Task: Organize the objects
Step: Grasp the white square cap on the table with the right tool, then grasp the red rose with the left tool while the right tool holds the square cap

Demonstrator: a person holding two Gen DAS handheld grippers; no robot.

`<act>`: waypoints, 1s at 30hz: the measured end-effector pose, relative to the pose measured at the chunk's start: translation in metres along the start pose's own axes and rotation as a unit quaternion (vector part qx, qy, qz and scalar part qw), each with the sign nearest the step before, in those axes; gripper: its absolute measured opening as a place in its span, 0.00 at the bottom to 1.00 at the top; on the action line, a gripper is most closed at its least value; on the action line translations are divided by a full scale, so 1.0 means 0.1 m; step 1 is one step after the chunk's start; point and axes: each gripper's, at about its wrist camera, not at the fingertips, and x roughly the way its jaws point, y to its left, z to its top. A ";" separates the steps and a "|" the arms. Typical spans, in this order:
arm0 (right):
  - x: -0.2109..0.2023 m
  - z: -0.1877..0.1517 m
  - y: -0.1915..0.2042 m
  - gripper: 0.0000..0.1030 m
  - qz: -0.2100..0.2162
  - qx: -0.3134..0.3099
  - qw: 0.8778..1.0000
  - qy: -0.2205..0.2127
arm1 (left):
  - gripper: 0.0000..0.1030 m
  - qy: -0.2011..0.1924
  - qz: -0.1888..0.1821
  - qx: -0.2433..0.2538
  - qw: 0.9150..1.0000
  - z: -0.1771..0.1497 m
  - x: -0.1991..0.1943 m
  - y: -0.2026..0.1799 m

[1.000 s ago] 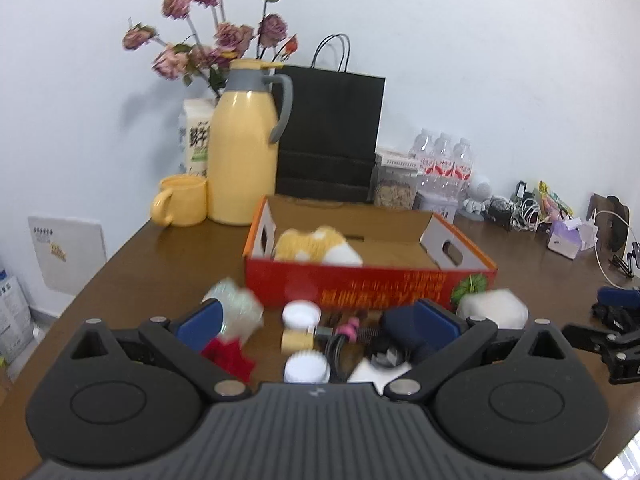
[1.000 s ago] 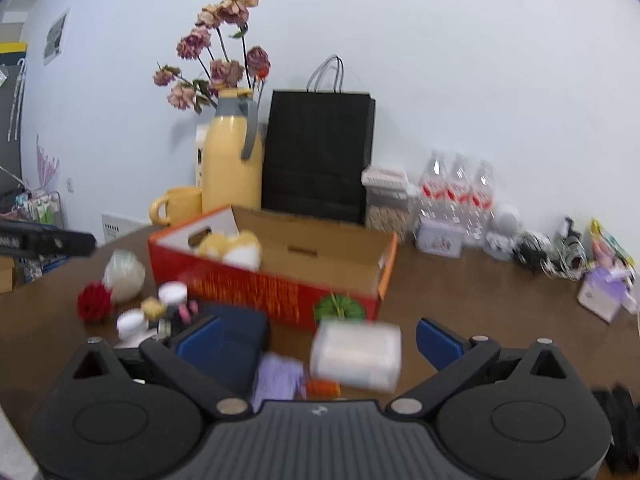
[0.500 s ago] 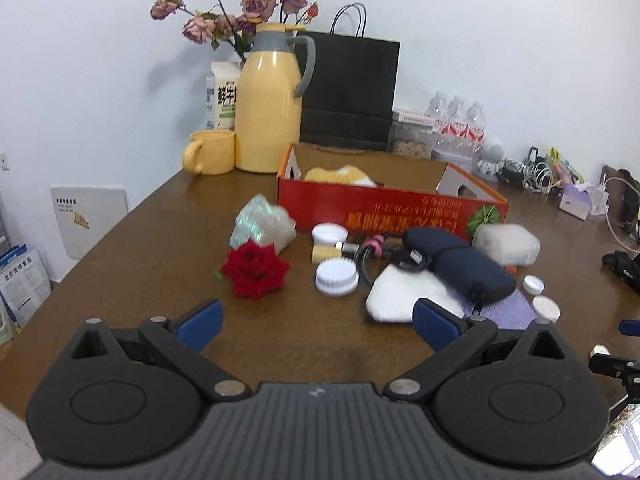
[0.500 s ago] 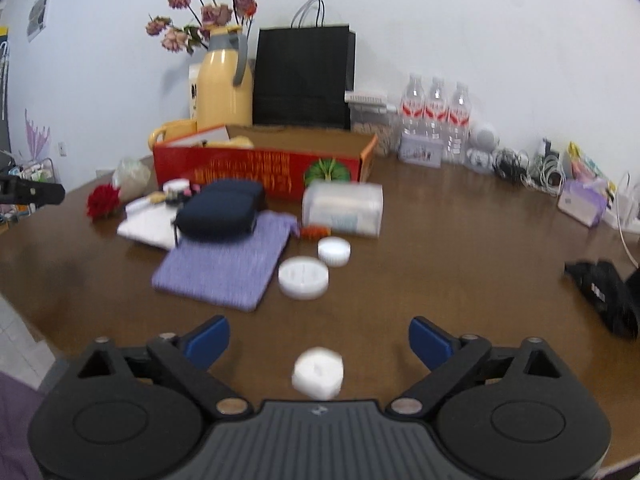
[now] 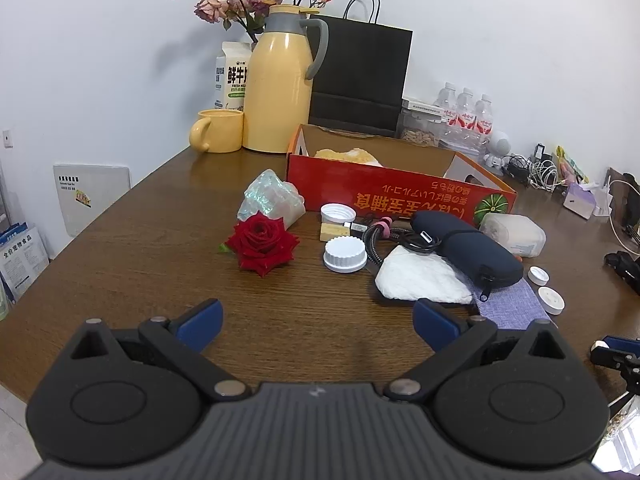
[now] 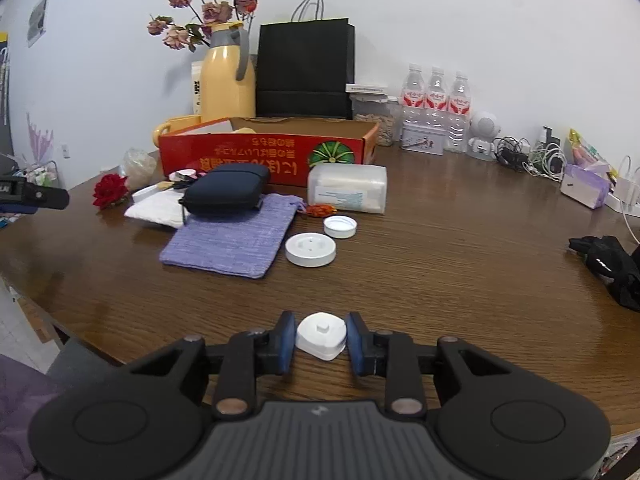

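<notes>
The right gripper (image 6: 321, 340), spread half a second ago, is now pinching the white piece (image 6: 321, 336) near the table (image 6: 440, 280) edge; pickup is beginning. The left gripper (image 5: 316, 320) is staying spread, empty, facing the rose (image 5: 262, 242) and red box (image 5: 400, 196).

A plain white painted wall (image 5: 500, 28) stands behind a dark brown wood-grain counter (image 6: 460, 264) with a rounded near edge. Even, soft light leaves faint shadows on the wall. Left of the counter, a white rectangular panel (image 5: 91, 196) leans against the wall near pale floor (image 6: 30, 336).
</notes>
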 end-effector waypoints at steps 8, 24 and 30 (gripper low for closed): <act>0.02 0.06 0.05 0.26 0.008 0.001 1.000 -0.012 | 1.00 0.002 0.003 -0.006 1.000 0.01 0.05 0.05; 0.30 0.48 0.25 0.26 0.035 -0.010 0.998 -0.056 | 1.00 0.003 0.050 -0.025 0.998 0.41 0.64 0.27; 0.41 0.64 0.35 0.26 0.045 -0.014 0.997 -0.069 | 1.00 0.007 0.060 -0.027 0.998 0.51 0.89 0.28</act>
